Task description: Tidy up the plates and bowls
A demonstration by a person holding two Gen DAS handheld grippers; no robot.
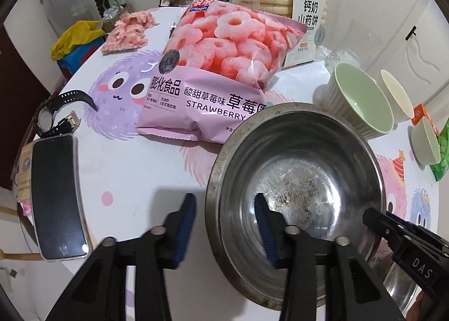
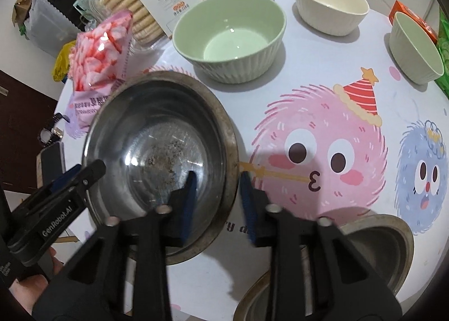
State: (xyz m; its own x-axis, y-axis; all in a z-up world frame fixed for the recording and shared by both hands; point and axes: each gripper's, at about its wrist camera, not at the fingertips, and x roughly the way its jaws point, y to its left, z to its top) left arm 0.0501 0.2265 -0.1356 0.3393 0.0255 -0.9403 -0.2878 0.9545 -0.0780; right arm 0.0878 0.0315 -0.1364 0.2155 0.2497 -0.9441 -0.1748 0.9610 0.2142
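Both fingers pairs apart astride round steel bowl [image 1: 297, 175] rim, ribbed green bowl [image 2: 230, 37] behind

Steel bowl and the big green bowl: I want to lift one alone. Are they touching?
Apart. The right wrist view shows a strip of tablecloth between the steel bowl rim and the green bowl base.

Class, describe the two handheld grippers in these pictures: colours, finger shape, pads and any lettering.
Both are black plastic. The left gripper and right gripper each carry two flat, angular fingers lined with ribbed blue pads, joined by silver rivets. The body of the left reads "GenRobot.AI"; the right reads "DAS". No cables or sleeves show.
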